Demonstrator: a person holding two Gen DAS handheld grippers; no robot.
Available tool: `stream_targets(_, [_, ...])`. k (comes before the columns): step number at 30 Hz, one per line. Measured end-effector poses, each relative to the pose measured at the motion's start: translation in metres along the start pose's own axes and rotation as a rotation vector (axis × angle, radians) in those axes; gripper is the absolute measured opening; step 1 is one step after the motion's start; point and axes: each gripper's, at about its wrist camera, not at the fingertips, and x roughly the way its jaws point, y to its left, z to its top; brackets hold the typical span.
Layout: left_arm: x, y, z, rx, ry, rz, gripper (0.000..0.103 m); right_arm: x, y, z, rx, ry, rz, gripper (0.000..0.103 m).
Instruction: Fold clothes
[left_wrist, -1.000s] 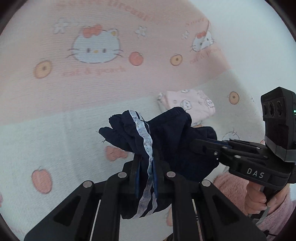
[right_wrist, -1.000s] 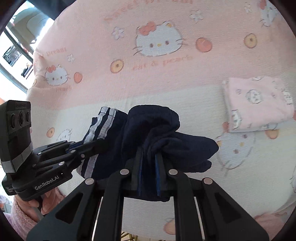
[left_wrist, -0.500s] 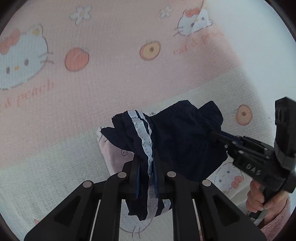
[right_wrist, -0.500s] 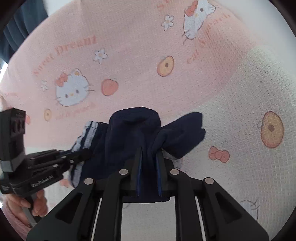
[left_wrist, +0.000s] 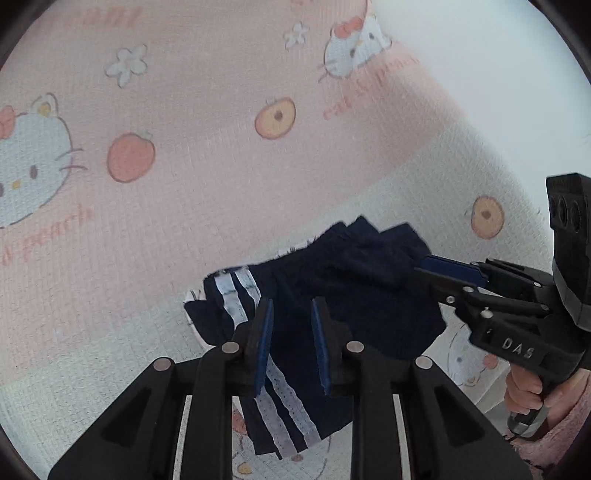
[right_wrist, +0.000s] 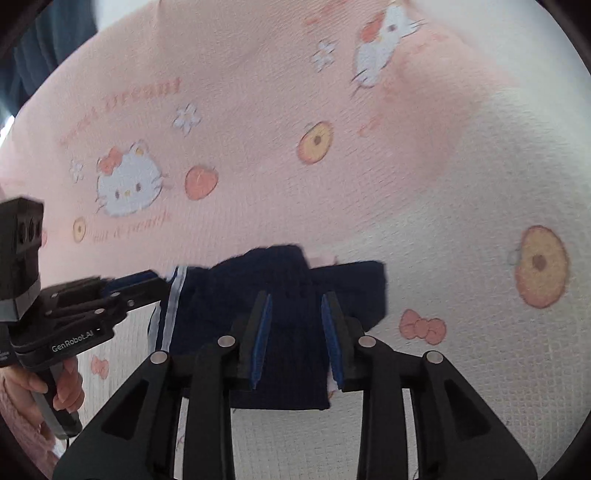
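Folded navy shorts with white side stripes (left_wrist: 354, 295) lie on the bed, on top of a folded pink garment whose edge peeks out (right_wrist: 323, 260). My left gripper (left_wrist: 290, 314) is open right over the striped side of the shorts. My right gripper (right_wrist: 297, 302) is open over the plain navy side (right_wrist: 288, 325). Each gripper shows in the other's view: the right one (left_wrist: 447, 275) at the shorts' right edge, the left one (right_wrist: 147, 282) at the striped edge. Neither holds cloth.
The bed is covered by a pink and white cartoon-cat blanket (left_wrist: 184, 147) with peach prints. A white wall (left_wrist: 498, 66) stands at the far right. The person's hands in pink sleeves hold the gripper handles (left_wrist: 524, 391).
Both grippers carried the shorts right over the folded pink garment, lowered them onto it and opened, letting go. The shorts now lie flat.
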Motion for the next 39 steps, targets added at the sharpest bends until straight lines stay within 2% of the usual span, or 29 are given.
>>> stream_targets(1, [0.011,0.002,-0.002,0.006,0.034,0.031,0.023,0.014,0.001,-0.001,-0.018,0.044,-0.031,0.028])
stream_targets(3, [0.016,0.012,-0.005,-0.018,0.063,0.023,0.023,0.031,-0.005,-0.004,-0.001,0.074,-0.069,0.028])
stream_targets(6, [-0.003,0.023,-0.005,-0.056,0.031,0.008,0.023,0.015,-0.022,-0.002,0.063,0.043,-0.06,0.029])
stream_targets(7, [-0.01,0.024,-0.005,-0.066,0.018,0.007,0.028,0.008,-0.026,-0.002,0.081,0.035,-0.057,0.033])
stream_targets(9, [-0.022,0.016,-0.005,-0.036,-0.03,-0.022,0.045,0.005,-0.019,-0.001,0.084,0.001,-0.07,0.04])
stream_targets(10, [-0.024,0.011,-0.006,-0.01,-0.041,-0.03,0.049,0.0,-0.015,0.0,0.075,-0.018,-0.057,0.04])
stream_targets(11, [-0.024,0.005,-0.007,0.018,-0.045,-0.035,0.049,0.0,-0.008,0.0,0.05,-0.018,-0.03,0.04])
stream_targets(13, [-0.01,0.001,-0.007,0.055,0.008,0.006,0.049,0.013,0.009,-0.003,-0.025,0.028,-0.077,0.039])
stream_targets(15, [-0.009,0.004,-0.009,0.055,0.015,0.009,0.049,0.029,0.02,-0.008,-0.079,0.07,-0.153,0.039])
stream_targets(17, [-0.013,0.008,-0.01,0.049,0.009,0.001,0.049,0.031,0.013,-0.009,-0.022,0.081,-0.157,0.039])
stream_targets(19, [-0.043,0.016,-0.013,-0.018,-0.09,-0.098,0.049,0.011,0.009,-0.009,0.032,0.047,-0.137,0.04])
stream_targets(20, [-0.059,0.021,-0.014,-0.057,-0.13,-0.11,0.049,0.0,0.012,-0.009,0.026,0.028,-0.13,0.041])
stream_targets(24, [-0.117,0.049,-0.02,-0.166,-0.21,-0.01,0.049,-0.044,0.045,-0.008,-0.005,0.01,-0.11,0.041])
stream_targets(26, [-0.144,0.068,-0.025,-0.197,-0.231,0.067,0.05,-0.067,0.072,-0.005,-0.024,-0.02,-0.095,0.042])
stream_targets(27, [-0.153,0.079,-0.025,-0.202,-0.229,0.114,0.05,-0.079,0.086,-0.004,-0.033,-0.036,-0.088,0.045])
stream_targets(28, [-0.16,0.092,-0.024,-0.203,-0.221,0.163,0.05,-0.088,0.102,-0.005,-0.039,-0.058,-0.067,0.063])
stream_targets(30, [-0.181,0.111,-0.026,-0.21,-0.214,0.251,0.05,-0.106,0.134,-0.008,-0.051,-0.109,-0.023,0.081])
stream_targets(32, [-0.206,0.13,-0.029,-0.222,-0.212,0.327,0.05,-0.115,0.164,-0.006,-0.078,-0.132,-0.002,0.082])
stream_targets(36, [-0.263,0.155,-0.053,-0.261,-0.258,0.411,0.051,-0.129,0.213,-0.013,-0.094,-0.131,0.027,0.082])
stream_targets(39, [-0.301,0.174,-0.077,-0.299,-0.316,0.455,0.065,-0.14,0.249,-0.019,-0.105,-0.129,0.048,0.082])
